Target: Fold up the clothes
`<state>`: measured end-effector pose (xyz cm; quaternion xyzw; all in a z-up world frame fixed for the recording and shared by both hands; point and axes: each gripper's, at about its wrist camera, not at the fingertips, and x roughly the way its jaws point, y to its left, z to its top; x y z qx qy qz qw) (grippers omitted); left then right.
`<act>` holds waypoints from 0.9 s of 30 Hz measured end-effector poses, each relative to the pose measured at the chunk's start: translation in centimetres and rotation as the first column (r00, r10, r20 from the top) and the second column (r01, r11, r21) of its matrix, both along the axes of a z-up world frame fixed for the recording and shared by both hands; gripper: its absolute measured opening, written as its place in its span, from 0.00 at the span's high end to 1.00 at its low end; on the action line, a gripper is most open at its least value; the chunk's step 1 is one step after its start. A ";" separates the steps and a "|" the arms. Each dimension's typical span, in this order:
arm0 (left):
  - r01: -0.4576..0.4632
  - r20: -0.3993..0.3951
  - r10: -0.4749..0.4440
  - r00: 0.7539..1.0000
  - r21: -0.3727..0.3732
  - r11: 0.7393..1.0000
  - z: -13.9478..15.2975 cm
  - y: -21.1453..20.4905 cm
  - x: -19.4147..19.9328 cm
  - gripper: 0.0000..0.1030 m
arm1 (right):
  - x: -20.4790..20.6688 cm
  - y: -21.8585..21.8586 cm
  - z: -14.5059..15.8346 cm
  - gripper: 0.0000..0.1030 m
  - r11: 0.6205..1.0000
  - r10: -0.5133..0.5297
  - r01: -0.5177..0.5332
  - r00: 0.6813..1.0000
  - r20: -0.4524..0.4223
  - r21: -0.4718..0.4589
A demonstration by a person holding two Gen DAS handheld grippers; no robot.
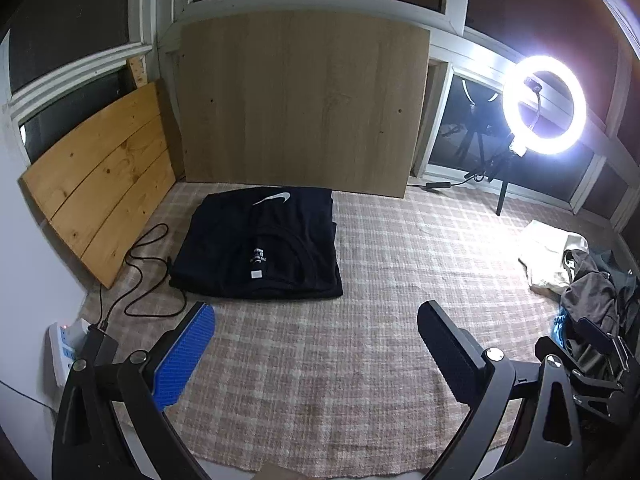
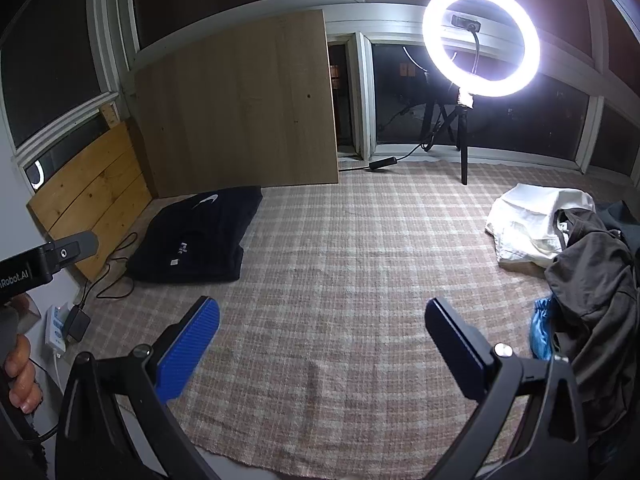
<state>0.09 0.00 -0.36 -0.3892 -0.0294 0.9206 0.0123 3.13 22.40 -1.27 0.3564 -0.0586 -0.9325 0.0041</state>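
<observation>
A folded black shirt (image 1: 260,244) with a white swoosh lies on the checked rug at the back left; it also shows in the right wrist view (image 2: 196,236). A heap of unfolded clothes lies at the right: a white garment (image 2: 528,224), a dark grey garment (image 2: 596,280) and something blue (image 2: 542,328). The heap also shows in the left wrist view (image 1: 588,288). My left gripper (image 1: 316,356) is open and empty above the rug, in front of the black shirt. My right gripper (image 2: 324,348) is open and empty above the rug, left of the heap.
A checked rug (image 2: 340,264) covers the floor. Wooden boards (image 1: 304,104) lean against the windows at the back and left. A lit ring light on a tripod (image 2: 480,40) stands at the back right. A power strip and black cables (image 1: 140,280) lie at the left.
</observation>
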 end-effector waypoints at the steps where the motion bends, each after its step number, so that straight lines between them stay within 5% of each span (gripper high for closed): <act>1: 0.000 0.003 0.000 1.000 -0.001 1.000 -0.1 0.0 0.0 0.01 | 0.0 0.0 0.0 0.00 1.000 -0.001 0.001 1.000 0.000 -0.001; 14: -0.007 0.036 0.007 0.999 0.004 1.000 -1.3 -0.5 -0.4 0.02 | -0.1 0.0 -0.1 0.00 1.000 -0.007 0.007 1.000 0.008 -0.003; 27: 0.137 0.041 -0.136 0.990 -0.027 0.990 -1.1 3.7 -1.3 0.07 | 0.9 3.0 -0.2 0.00 0.995 -0.103 0.103 0.995 0.014 0.009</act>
